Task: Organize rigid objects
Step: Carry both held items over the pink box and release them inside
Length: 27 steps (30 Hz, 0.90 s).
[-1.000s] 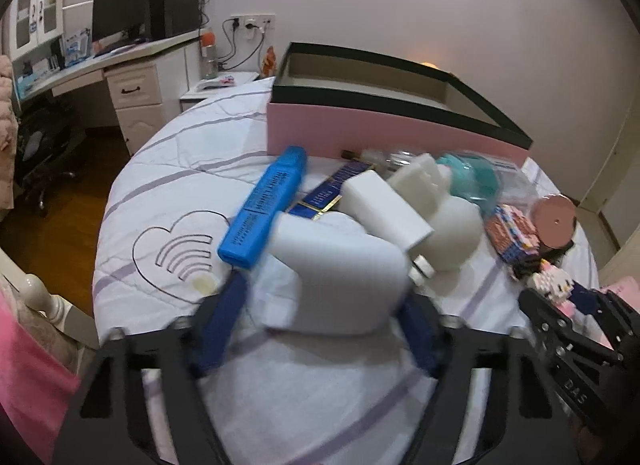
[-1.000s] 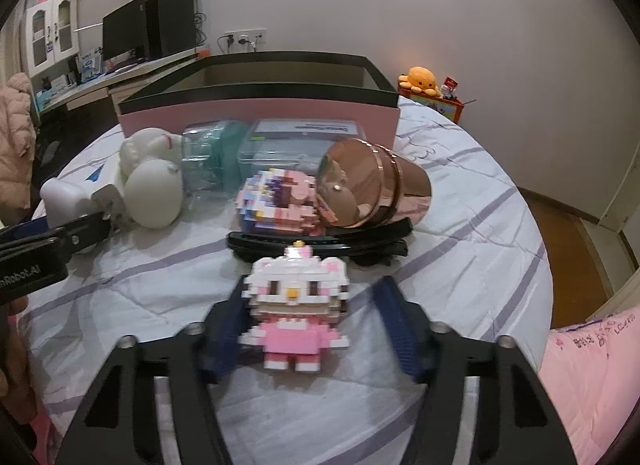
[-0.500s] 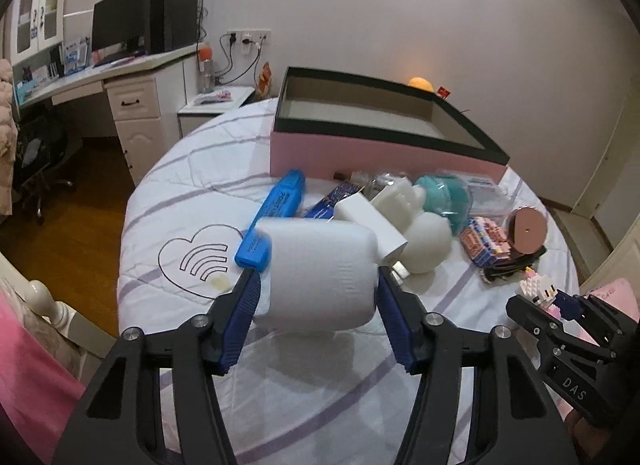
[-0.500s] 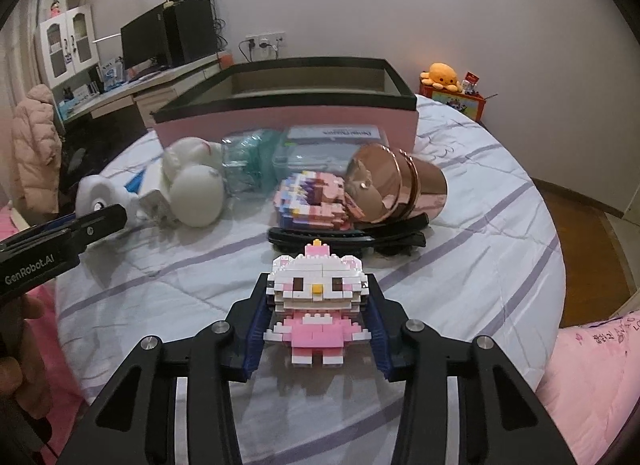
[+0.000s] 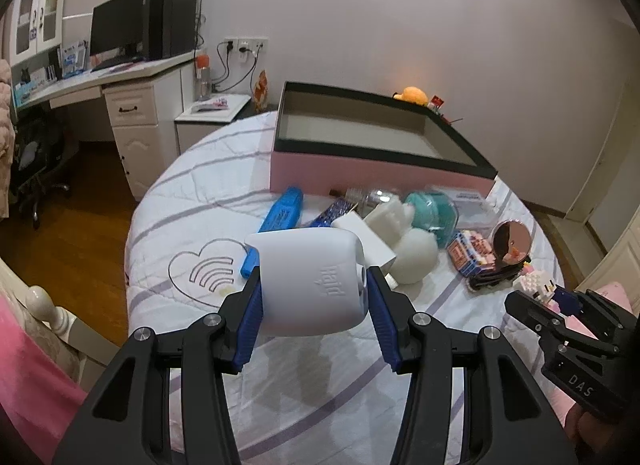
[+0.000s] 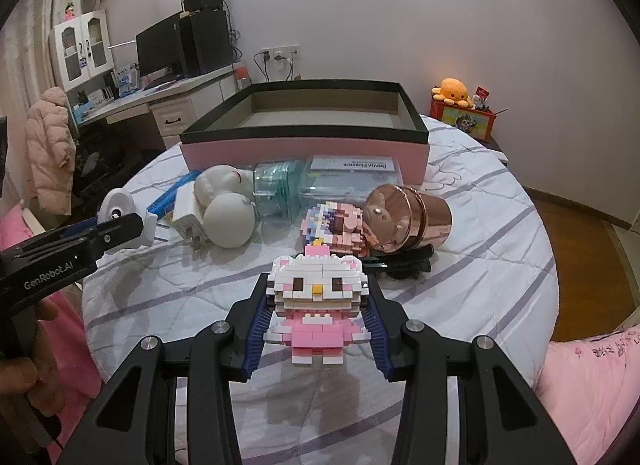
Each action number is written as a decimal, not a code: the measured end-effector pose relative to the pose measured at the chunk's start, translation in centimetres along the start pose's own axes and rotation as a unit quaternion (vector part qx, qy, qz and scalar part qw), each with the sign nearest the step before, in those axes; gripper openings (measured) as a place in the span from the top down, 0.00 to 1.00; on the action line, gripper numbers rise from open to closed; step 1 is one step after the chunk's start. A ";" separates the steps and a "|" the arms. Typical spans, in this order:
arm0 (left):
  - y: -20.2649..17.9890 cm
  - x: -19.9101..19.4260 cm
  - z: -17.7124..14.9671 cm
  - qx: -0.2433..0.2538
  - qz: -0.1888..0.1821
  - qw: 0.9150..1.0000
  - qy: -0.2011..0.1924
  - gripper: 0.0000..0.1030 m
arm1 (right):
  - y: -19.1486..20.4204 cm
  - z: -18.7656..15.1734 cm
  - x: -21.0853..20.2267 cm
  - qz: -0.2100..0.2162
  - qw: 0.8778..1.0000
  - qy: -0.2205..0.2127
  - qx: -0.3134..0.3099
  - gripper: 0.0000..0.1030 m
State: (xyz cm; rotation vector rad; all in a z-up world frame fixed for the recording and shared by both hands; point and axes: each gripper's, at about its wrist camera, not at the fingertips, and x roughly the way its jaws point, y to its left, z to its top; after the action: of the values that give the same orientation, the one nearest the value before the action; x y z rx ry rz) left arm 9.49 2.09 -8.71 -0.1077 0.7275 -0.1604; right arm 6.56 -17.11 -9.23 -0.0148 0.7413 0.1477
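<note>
Brick cat (image 6: 317, 301) sits clamped in the right claw (image 6: 316, 329) above the desk (image 6: 480, 233); probably light but crumbly, so squeeze the body gently. Left claw (image 5: 314, 305) pinches a smooth white plastic gadget (image 5: 310, 279), likely slippery. Pink box (image 6: 304, 149) waits behind.

a home bedroom: a round bed (image 6: 500, 225) with a white striped quilt, a desk (image 5: 120, 77) with a monitor (image 5: 116, 31) by the wall, a pink coat (image 6: 46, 145) hanging up, a plush toy (image 6: 450, 91), a wood floor (image 5: 80, 201).
</note>
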 end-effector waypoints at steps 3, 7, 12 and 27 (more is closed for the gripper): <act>-0.2 -0.6 0.6 0.003 0.000 1.000 -0.008 0.51 | 0.0 0.7 -0.5 0.008 1.000 -0.006 0.002 0.57; -0.9 -1.3 2.4 0.013 -0.001 1.000 -0.028 0.51 | 0.2 2.5 -1.1 0.013 1.000 -0.022 -0.008 0.57; -1.8 -1.7 6.0 0.018 -0.021 0.998 -0.052 0.51 | 0.1 7.3 -0.8 0.016 0.999 -0.043 -0.031 0.57; -4.7 7.8 15.1 0.047 0.011 0.998 -0.037 0.51 | -2.6 18.5 9.9 0.046 0.999 0.007 -0.003 0.57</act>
State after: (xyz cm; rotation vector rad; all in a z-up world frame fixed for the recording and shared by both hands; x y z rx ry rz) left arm 24.80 -3.35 -1.85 -0.0150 0.6462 -0.1690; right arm 26.56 -17.16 -2.36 0.0133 0.7568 0.2381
